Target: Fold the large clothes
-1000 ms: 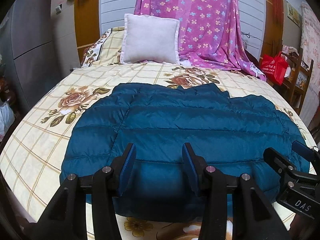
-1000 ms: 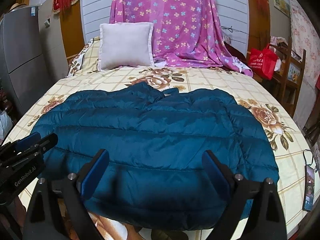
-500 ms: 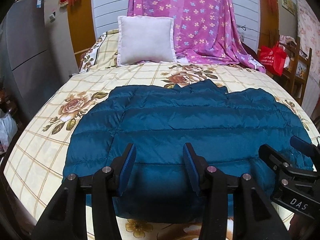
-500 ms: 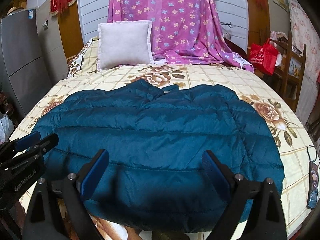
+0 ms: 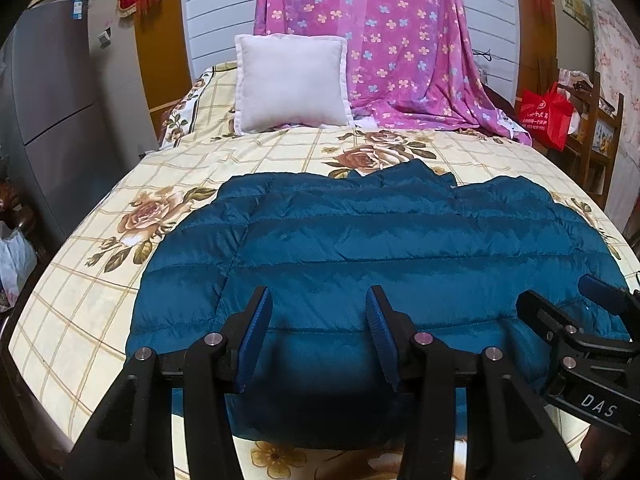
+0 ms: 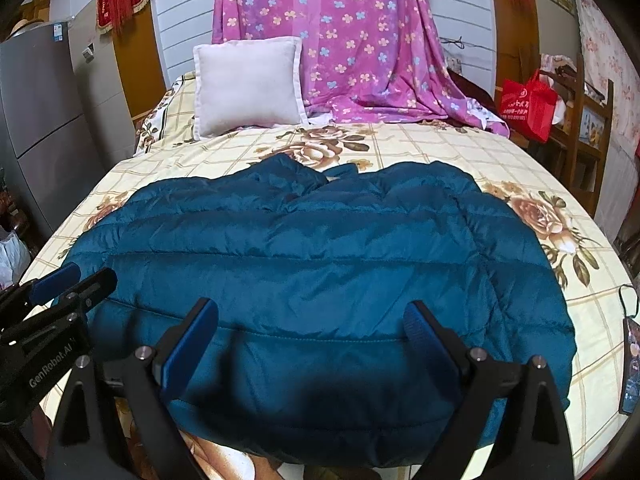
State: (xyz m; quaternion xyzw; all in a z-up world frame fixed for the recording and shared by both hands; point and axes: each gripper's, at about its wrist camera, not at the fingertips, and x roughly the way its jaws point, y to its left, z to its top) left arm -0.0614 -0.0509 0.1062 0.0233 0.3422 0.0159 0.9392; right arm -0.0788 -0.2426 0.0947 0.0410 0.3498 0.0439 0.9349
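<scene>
A teal quilted puffer jacket lies spread flat on the bed, collar toward the pillow; it also shows in the right wrist view. My left gripper is open and empty, above the jacket's near hem, left of centre. My right gripper is open wide and empty, above the near hem further right. Each gripper shows at the edge of the other's view: the right one and the left one.
The bed has a cream floral checked sheet. A white pillow and a draped pink floral cloth stand at the headboard. A grey fridge is at left, a red bag on shelves at right. A phone lies near the right bed edge.
Both grippers have drawn back and risen slightly, so the jacket looks smaller and farther. The jaws and the jacket are unchanged.
</scene>
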